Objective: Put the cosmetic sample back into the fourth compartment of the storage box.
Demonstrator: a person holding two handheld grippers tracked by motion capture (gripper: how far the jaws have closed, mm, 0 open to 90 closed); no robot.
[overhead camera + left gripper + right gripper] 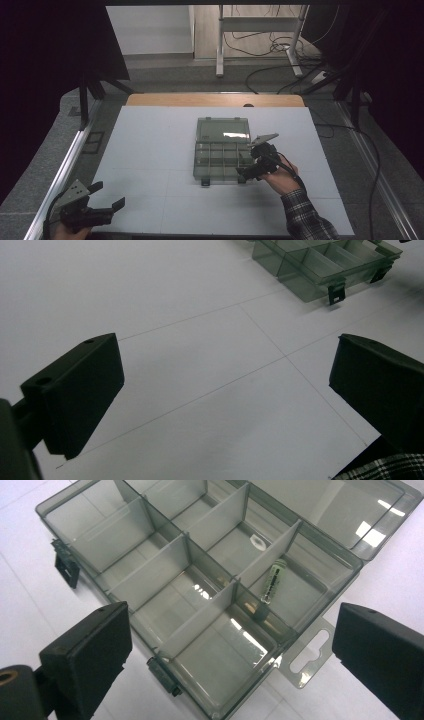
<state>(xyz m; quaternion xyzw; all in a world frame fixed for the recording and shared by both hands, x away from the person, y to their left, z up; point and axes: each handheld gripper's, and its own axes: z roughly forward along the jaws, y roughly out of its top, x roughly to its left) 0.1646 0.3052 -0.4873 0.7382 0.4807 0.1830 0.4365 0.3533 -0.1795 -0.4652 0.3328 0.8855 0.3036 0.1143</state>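
High view: the clear compartment box sits mid-table on the white table, lid flung back. Your right gripper hangs at the box's near right corner; your left gripper rests at the near left edge of the table, well apart from the box.

Left gripper view: jaws spread wide, nothing between them, bare white table below, box corner far off at the top.

Right gripper view: jaws wide apart and empty, poised over the box's near compartments. A small green-labelled cylinder, a battery or pen-like item, lies in a right-side compartment, leaning against a divider.

Looks like the item is placed and you've let go. Next, probably back the right gripper off, then swing the lid shut without bumping the dividers.
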